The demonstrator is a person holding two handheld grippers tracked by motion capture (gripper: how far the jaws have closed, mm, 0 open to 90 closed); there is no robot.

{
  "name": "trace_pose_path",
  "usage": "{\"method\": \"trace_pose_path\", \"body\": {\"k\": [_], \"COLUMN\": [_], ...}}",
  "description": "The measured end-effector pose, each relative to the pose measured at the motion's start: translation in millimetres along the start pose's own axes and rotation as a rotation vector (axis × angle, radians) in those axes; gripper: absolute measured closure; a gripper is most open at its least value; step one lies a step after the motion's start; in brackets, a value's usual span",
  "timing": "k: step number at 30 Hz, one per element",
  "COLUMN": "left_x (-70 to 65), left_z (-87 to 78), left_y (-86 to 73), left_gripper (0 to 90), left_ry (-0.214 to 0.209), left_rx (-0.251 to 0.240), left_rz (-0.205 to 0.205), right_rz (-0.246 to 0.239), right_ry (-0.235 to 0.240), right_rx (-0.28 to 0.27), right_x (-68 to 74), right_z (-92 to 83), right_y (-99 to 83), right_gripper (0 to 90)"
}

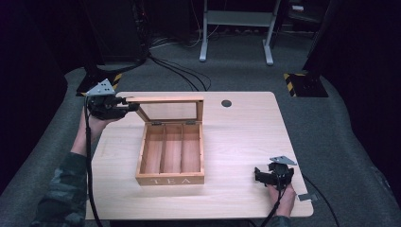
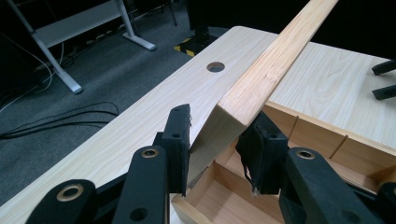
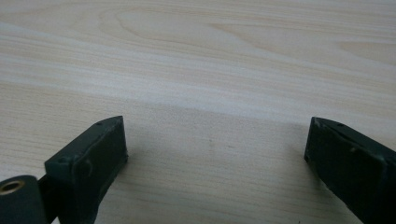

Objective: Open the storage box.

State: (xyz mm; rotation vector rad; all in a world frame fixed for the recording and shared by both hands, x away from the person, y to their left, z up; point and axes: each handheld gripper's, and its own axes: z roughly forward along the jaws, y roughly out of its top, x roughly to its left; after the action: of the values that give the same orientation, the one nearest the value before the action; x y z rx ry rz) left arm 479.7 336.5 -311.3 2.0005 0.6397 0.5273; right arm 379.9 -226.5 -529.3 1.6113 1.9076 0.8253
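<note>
Table: my work surface, light wood.
Box: mid-table, marked TEA, three bare compartments.
Lid: I hold it raised upright on its hinges.
Left gripper: clamped on the lid's front corner.
Right gripper: jaws apart, low over bare table near its right edge.

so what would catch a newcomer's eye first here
The wooden tea box in the middle of the table, its three compartments bare. Its glass-paned lid stands raised, gripped at its top left corner by the left gripper. The right gripper rests open near the table's front right corner.
</note>
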Motion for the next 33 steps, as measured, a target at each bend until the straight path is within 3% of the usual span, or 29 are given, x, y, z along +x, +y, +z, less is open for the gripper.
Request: {"method": "trace_pose_path", "body": {"k": [33], "left_x": [-3.9], "left_z": [-1.7], "left_y": [-2.9], "left_gripper": [64.0], "left_ry": [0.003], "left_rx": [-0.004], "left_rz": [0.002], "right_rz": [0.004], "right_ry": [-0.003], "right_rx": [-0.005], "right_x": [0.0], "right_z": [0.3], "right_y": [-0.2], "right_gripper": [5.3]}}
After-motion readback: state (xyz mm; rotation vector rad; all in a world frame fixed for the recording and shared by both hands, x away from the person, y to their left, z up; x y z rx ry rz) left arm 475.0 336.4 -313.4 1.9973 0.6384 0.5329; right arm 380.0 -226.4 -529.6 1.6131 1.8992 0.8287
